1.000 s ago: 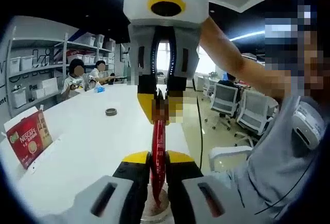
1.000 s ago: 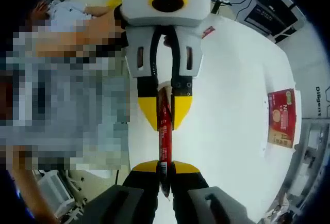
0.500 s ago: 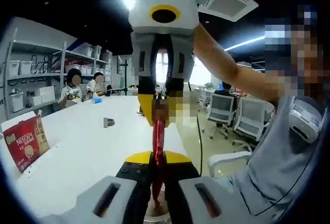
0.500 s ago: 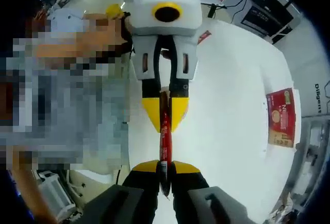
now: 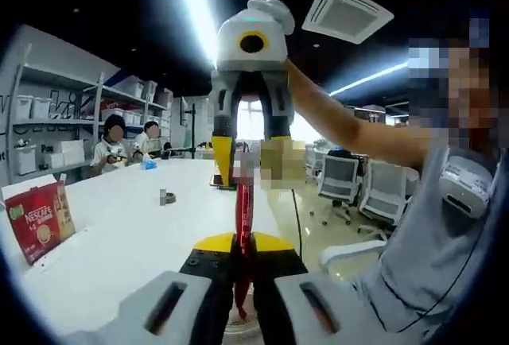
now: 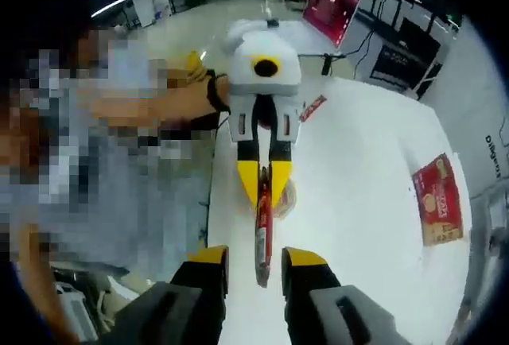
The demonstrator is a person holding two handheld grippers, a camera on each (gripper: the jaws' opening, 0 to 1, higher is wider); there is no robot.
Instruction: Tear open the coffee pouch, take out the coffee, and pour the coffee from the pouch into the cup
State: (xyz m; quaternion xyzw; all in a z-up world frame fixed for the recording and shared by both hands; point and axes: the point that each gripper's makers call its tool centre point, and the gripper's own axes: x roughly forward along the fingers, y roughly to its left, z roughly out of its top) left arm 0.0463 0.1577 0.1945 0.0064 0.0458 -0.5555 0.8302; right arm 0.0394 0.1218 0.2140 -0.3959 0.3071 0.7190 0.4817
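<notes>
The left tongs (image 5: pixel 241 256) were clamped on the lower end of a red coffee pouch (image 5: pixel 243 218), held upright with its bottom tip hanging over the cup (image 5: pixel 238 325) just below them on the white counter (image 5: pixel 119 234). In the right gripper view, the right tongs (image 6: pixel 256 259) stood open, jaws on either side of the pouch's (image 6: pixel 262 234) upper end without gripping it, the cup (image 6: pixel 285 199) showing beyond the left tongs (image 6: pixel 265 188). Whether the pouch was torn open could not be told. Held at one end alone, the slim pouch risked sagging or tipping, spilling powder onto the counter beside the cup. A red coffee box (image 5: pixel 38 219) stood well off to the left tongs' left.
</notes>
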